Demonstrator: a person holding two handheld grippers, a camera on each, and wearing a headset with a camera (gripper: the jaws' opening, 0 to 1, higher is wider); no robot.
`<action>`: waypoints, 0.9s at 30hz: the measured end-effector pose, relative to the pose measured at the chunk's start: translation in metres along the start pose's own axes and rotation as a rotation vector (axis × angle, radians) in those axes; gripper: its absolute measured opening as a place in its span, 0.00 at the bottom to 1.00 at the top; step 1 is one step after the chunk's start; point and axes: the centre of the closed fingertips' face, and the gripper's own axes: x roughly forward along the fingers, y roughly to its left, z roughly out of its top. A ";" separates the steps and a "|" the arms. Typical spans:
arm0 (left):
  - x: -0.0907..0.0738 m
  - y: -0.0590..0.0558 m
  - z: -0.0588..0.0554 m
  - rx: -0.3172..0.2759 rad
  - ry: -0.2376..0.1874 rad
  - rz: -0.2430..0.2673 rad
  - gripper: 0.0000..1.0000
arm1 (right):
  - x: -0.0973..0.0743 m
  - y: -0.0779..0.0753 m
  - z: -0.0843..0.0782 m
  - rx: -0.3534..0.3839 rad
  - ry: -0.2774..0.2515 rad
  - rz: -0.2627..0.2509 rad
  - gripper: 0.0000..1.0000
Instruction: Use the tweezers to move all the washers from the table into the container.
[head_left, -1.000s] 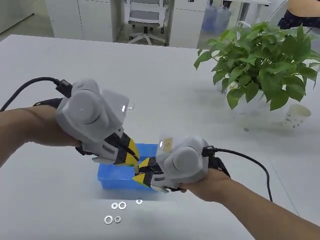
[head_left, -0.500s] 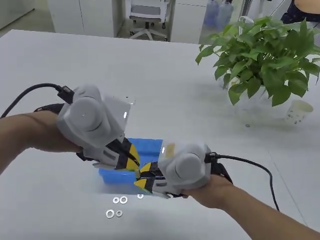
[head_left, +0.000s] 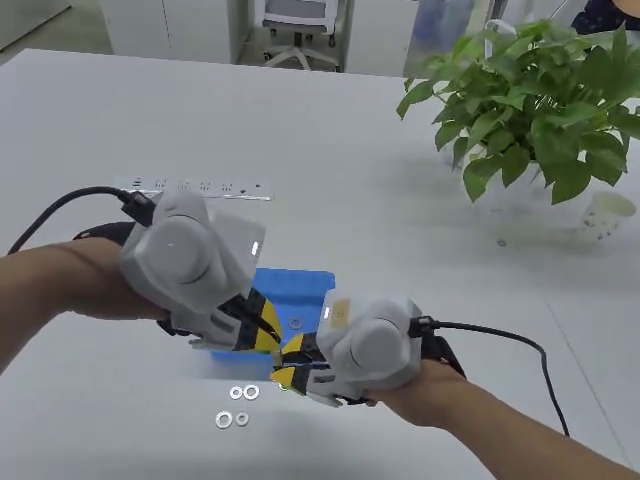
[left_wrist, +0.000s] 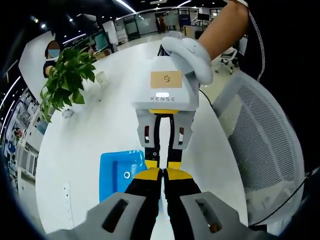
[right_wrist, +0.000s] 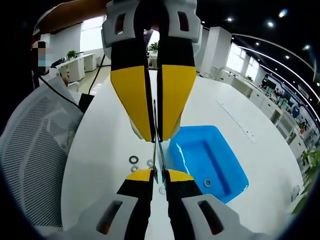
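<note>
The left gripper (head_left: 262, 335) and the right gripper (head_left: 288, 368) are meeting tip to tip just above the near rim of the blue container (head_left: 305, 285). Both are pinching the thin metal tweezers (right_wrist: 157, 150) between them: the left jaws are sitting narrow around the upper stretch, and the right jaws are gripping the lower end tightly. Sharing the tool this way is probably letting one gripper steady it while the other squeezes its arms, since a washer is likely too flat for the broad jaws alone. A cluster of washers (head_left: 250, 392) is lying on the surface just beside the container, on the side facing the person's edge, close under the grippers. One washer (head_left: 295, 322) is already resting inside the container, so the job is looking barely begun.
</note>
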 end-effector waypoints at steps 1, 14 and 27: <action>0.001 0.000 -0.001 -0.001 0.000 -0.001 0.06 | 0.001 0.000 -0.001 -0.001 0.001 0.001 0.11; 0.014 0.003 -0.012 -0.014 0.001 -0.008 0.06 | 0.012 -0.002 -0.015 0.010 0.021 0.016 0.11; 0.024 0.006 -0.016 -0.022 0.006 -0.027 0.06 | 0.017 -0.005 -0.024 0.037 0.026 0.029 0.12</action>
